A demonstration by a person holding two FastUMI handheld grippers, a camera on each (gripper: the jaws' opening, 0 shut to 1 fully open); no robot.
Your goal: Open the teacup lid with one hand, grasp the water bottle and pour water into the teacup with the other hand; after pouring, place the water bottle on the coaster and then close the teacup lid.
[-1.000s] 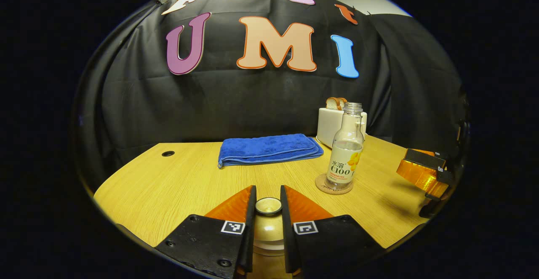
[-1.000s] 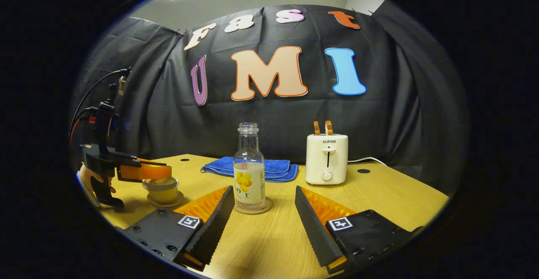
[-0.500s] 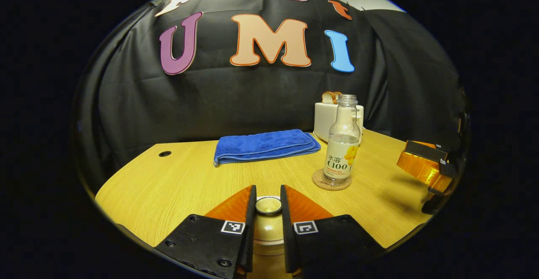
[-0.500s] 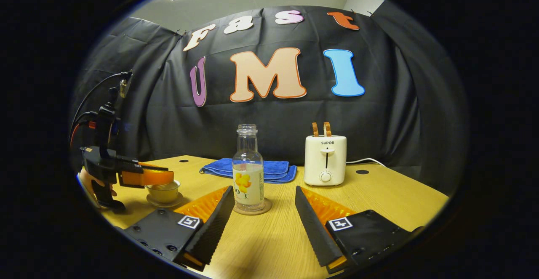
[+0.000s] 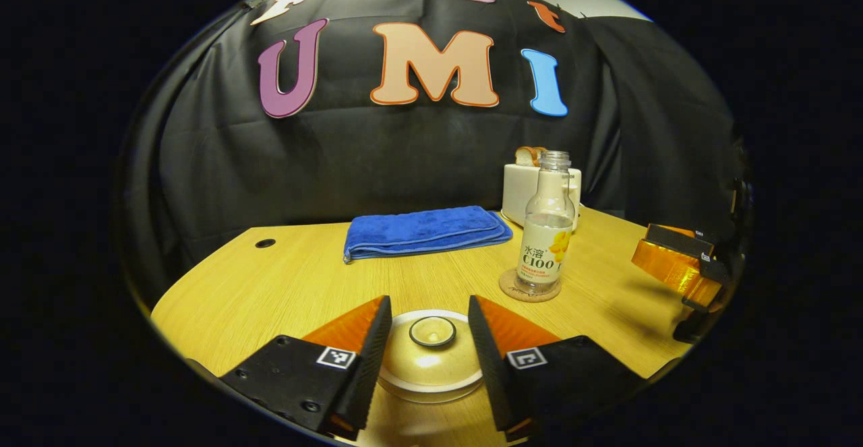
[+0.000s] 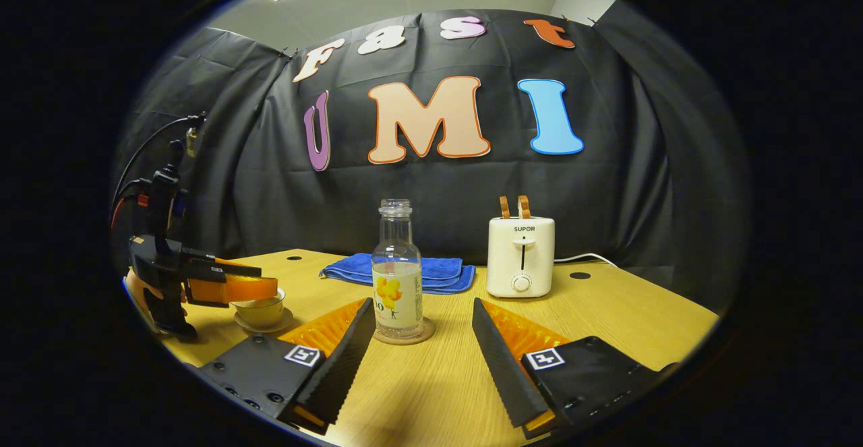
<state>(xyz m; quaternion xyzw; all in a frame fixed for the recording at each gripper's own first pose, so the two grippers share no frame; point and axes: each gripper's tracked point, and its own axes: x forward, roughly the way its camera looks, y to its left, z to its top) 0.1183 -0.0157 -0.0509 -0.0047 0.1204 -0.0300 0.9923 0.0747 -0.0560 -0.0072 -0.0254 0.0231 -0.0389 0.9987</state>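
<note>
Teacup lid [image 5: 431, 356] sits in the left gripper view between the spread fingers of the left gripper [image 5: 427, 359], with a clear gap on either side of its knob; the fingers are wide and press on nothing. Farther off and to the right, the water bottle [image 5: 545, 231] stands upright, uncapped, on a round coaster [image 5: 529, 292]. A folded blue towel [image 5: 426, 231] lies at the far middle of the wooden table [image 5: 270, 285], and a white toaster [image 5: 522, 191] stands behind the bottle. The right gripper [image 5: 681, 268] shows at the right edge.

In the right gripper view, the right gripper's fingers are wide apart and empty, near the bottle but not touching it. The bottle stands just beyond them on its coaster. At far left the other gripper hovers over the teacup [image 6: 259, 311] on its saucer [image 6: 264, 325], a hand [image 6: 138, 292] behind it.
</note>
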